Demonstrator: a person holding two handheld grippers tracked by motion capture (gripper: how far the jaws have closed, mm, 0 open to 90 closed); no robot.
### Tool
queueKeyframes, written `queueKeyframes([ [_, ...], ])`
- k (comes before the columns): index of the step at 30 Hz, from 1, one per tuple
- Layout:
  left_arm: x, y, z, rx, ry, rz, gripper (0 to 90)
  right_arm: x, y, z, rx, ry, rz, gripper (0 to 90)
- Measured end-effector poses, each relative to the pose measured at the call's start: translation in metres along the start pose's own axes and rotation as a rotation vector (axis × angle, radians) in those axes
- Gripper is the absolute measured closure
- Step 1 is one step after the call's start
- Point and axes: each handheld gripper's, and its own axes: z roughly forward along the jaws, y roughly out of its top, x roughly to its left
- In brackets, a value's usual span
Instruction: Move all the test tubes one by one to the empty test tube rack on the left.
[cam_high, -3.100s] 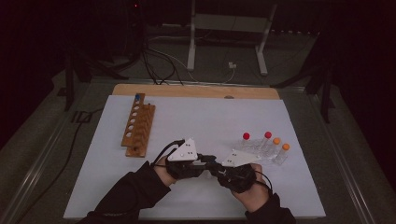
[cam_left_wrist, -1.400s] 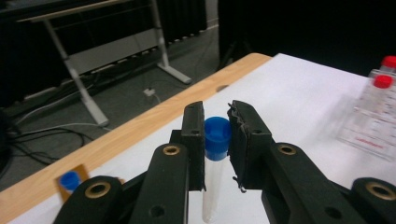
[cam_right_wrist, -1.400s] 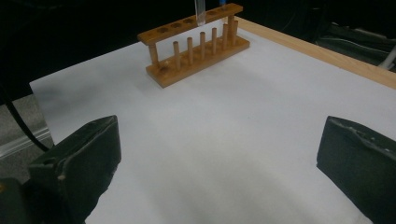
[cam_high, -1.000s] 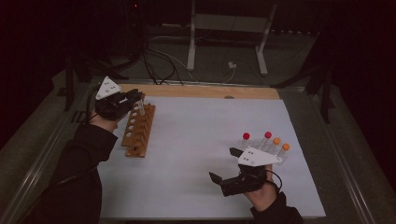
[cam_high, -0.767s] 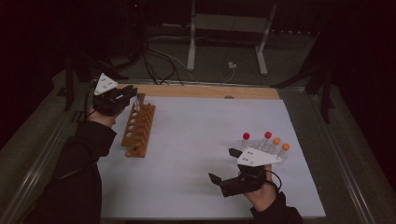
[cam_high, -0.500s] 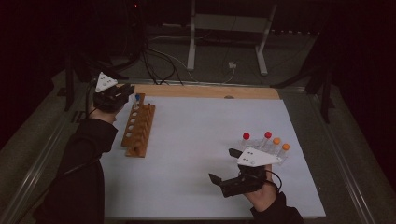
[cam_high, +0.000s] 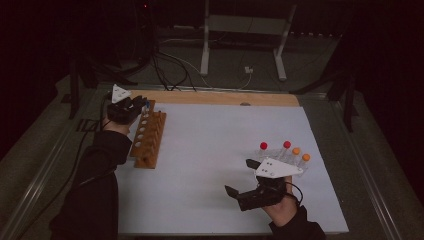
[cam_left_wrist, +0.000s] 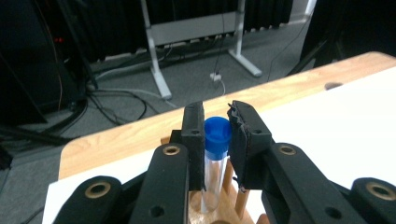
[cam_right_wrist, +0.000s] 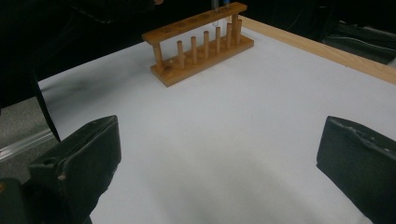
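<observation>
- Step in hand: seating a blue-capped tube (cam_left_wrist: 215, 158) into the far end of the wooden rack (cam_high: 148, 138). Judged well along, with the tube's lower end already down among the rack's posts in the left gripper view.
- Left gripper (cam_left_wrist: 215, 140): at the far end of the rack, jaws closed tight on the tube just under its blue cap, one pad on each side. Tube upright, or near enough.
- Tube: clear body, blue cap, over the end hole of the rack nearest the table's wooden back edge (cam_high: 220, 98). Whether it has bottomed out cannot be told.
- Next move, as judged: lower the tube straight until it seats, then part the jaws and lift clear without tipping the rack.
- Right gripper (cam_high: 250, 192): well apart from the rack, at the near right of the white mat (cam_high: 210, 150). Jaws spread wide, nothing between them, bare mat showing in the gap in the right gripper view.
- Remaining stock: four tubes, two red-capped and two orange-capped (cam_high: 283, 150), lying well to the right of the rack, just beyond the right gripper.
</observation>
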Motion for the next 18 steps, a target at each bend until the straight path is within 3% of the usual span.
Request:
queueKeyframes([
  [8,0.001,-0.014,0.010,0.051,0.001,-0.017,77.6,0.000,0.001,-0.001,-0.004,0.002,-0.002,0.0],
  [15,0.002,-0.019,0.013,0.067,0.002,-0.021,77.6,0.001,0.001,-0.002,-0.004,0.006,-0.003,0.0],
  [18,0.000,-0.021,0.015,0.083,0.007,-0.010,77.5,0.001,0.001,-0.002,-0.002,0.009,-0.005,0.0],
])
